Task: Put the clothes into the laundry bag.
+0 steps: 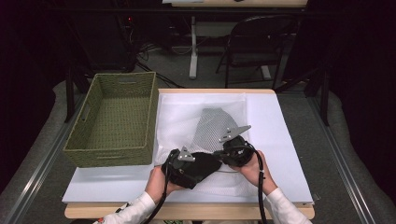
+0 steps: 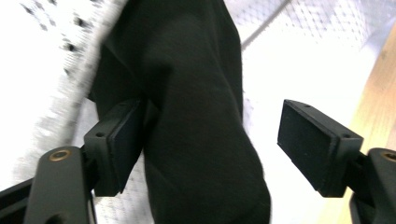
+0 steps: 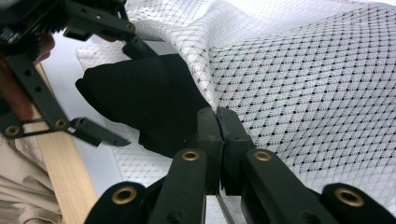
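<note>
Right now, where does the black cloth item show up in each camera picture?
High view: the black cloth item lies low centre, at the white mesh bag.
Left gripper view: centre, between the spread jaws.
Right gripper view: left of centre, half inside the bag's mouth.
Shared landmark: the white mesh bag.

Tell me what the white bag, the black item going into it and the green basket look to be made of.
White bag: thin mesh fabric, probably synthetic; a diamond net of small holes shows.
Black item: soft matte cloth, maybe knit or fleece; it folds and gives no shine.
Green basket: woven cord or fibre, matte; tight rows of weave and cut-out handles show.
</note>
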`<state>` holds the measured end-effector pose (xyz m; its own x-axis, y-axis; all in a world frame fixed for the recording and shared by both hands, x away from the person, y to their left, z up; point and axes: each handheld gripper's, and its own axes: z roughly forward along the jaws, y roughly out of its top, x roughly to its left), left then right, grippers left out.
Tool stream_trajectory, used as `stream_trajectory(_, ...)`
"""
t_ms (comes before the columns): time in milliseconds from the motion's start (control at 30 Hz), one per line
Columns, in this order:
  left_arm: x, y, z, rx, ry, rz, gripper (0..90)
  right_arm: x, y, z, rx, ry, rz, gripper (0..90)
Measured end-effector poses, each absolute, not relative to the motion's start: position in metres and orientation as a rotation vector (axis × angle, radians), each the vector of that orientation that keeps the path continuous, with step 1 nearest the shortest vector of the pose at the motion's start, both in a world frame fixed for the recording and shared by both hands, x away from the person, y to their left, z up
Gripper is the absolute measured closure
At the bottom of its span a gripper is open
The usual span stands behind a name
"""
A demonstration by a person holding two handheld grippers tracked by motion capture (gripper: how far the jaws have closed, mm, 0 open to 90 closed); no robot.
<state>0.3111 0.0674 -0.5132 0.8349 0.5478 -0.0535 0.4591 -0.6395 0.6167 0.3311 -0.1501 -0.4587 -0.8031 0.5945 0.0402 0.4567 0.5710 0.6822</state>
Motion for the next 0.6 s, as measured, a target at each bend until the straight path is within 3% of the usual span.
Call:
stream_trajectory(233, 0.311, 0.066, -0.521, 2.372, 0.760, 0.185, 21.3, 0.332, -0.149, -0.460, 0.881, 2.614, 1.037, 89.4)
stream_trajectory(533, 0.309, 0.060, -0.533, 2.339, 0.790, 0.233, 34.8, 0.333, -0.152, -0.462, 0.894, 2.610, 1.032, 89.4)
stream_trajectory(600, 0.310, 0.061, -0.535, 2.306, 0.789, 0.234, 41.3, 0.334, -0.152, -0.462, 0.893, 2.612, 1.031, 89.4)
